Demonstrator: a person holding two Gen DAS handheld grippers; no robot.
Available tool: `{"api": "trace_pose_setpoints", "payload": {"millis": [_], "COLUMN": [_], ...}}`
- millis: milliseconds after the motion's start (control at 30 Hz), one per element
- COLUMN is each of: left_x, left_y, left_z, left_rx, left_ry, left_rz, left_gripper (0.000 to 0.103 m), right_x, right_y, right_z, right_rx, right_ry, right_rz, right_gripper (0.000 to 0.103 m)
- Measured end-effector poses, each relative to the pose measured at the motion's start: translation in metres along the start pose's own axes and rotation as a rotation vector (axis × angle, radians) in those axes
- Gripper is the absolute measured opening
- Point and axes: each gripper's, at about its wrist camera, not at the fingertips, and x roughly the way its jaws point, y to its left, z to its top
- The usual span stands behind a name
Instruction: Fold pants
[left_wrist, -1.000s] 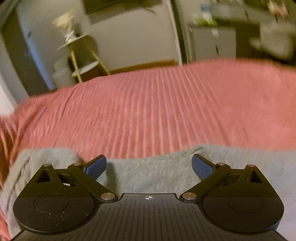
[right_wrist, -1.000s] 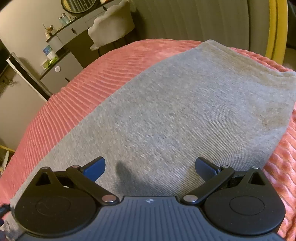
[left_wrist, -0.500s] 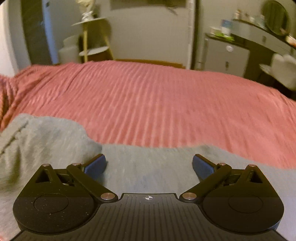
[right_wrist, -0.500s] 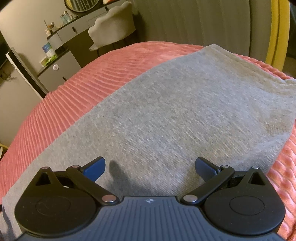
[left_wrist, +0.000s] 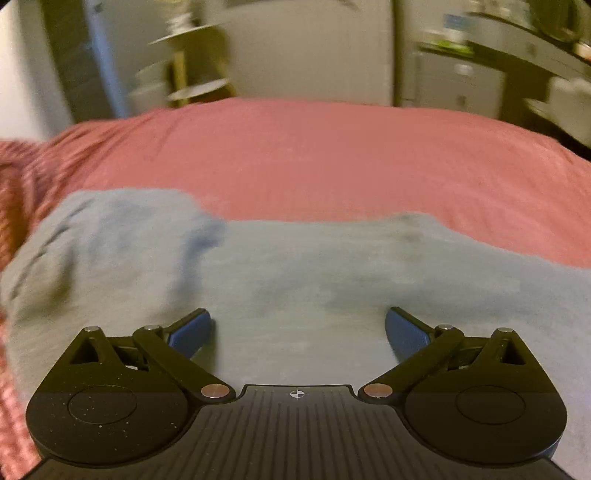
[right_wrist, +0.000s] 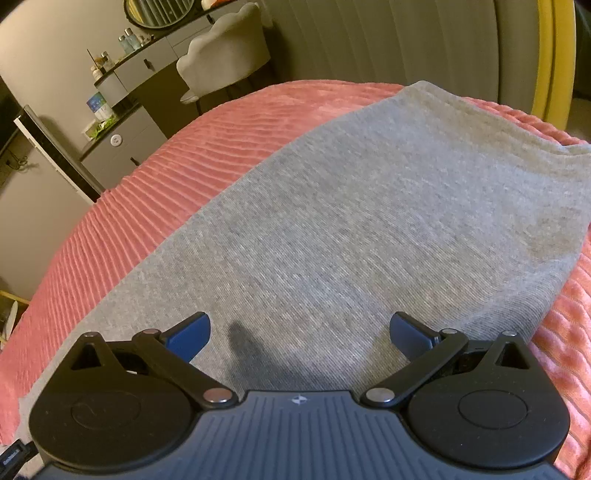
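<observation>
Fingers: your left gripper (left_wrist: 298, 328) and right gripper (right_wrist: 300, 330) are both holding their blue pads spread wide apart, gripping nothing.
Pants: the grey pants (right_wrist: 369, 221) are lying flat beneath both your grippers, with one end bunching up at the left in the left wrist view (left_wrist: 110, 240).
Bedspread: the ribbed pink bedspread (right_wrist: 147, 184) is carrying the pants.
Room: a cabinet (right_wrist: 122, 144) and a pale chair (right_wrist: 225, 55) are standing beyond the bed.

The left gripper (left_wrist: 298, 328) and right gripper (right_wrist: 300, 330) are each showing blue finger pads, black linkage arms with silver rivets, round black housings and a ribbed body.
</observation>
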Motion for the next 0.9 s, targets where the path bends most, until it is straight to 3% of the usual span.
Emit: {"api": "trace_pose_setpoints", "payload": {"millis": [33, 167, 300, 433, 700, 833, 900], "left_x": [-0.003, -0.020, -0.045, -0.038, -0.025, -0.026, -0.023], "left_y": [0.008, 0.030, 0.022, 0.004, -0.007, -0.008, -0.007], "left_z": [0.001, -0.009, -0.024, -0.037, -0.044, -0.046, -0.044], "left_rx": [-0.027, -0.131, -0.047, 0.035, 0.088, 0.091, 0.088], "left_ry": [0.014, 0.094, 0.080, 0.183, 0.192, 0.191, 0.192], "left_rz": [-0.013, -0.185, -0.237, -0.276, -0.243, -0.240, -0.237], "left_gripper": [0.103, 0.103, 0.103, 0.103, 0.103, 0.103, 0.103], "right_x": [0.000, 0.002, 0.002, 0.004, 0.007, 0.007, 0.002], "right_y": [0.000, -0.003, -0.004, -0.004, -0.006, -0.032, -0.059], "right_z": [0.000, 0.000, 0.002, 0.004, 0.014, 0.032, 0.045], "right_rx": [0.000, 0.018, 0.033, 0.031, -0.016, -0.020, -0.004], "right_ry": [-0.001, -0.001, 0.005, 0.021, 0.104, 0.212, 0.227], "right_rz": [0.000, 0.007, 0.012, 0.006, 0.029, 0.185, 0.268], "right_gripper": [0.103, 0.103, 0.103, 0.103, 0.103, 0.103, 0.103]}}
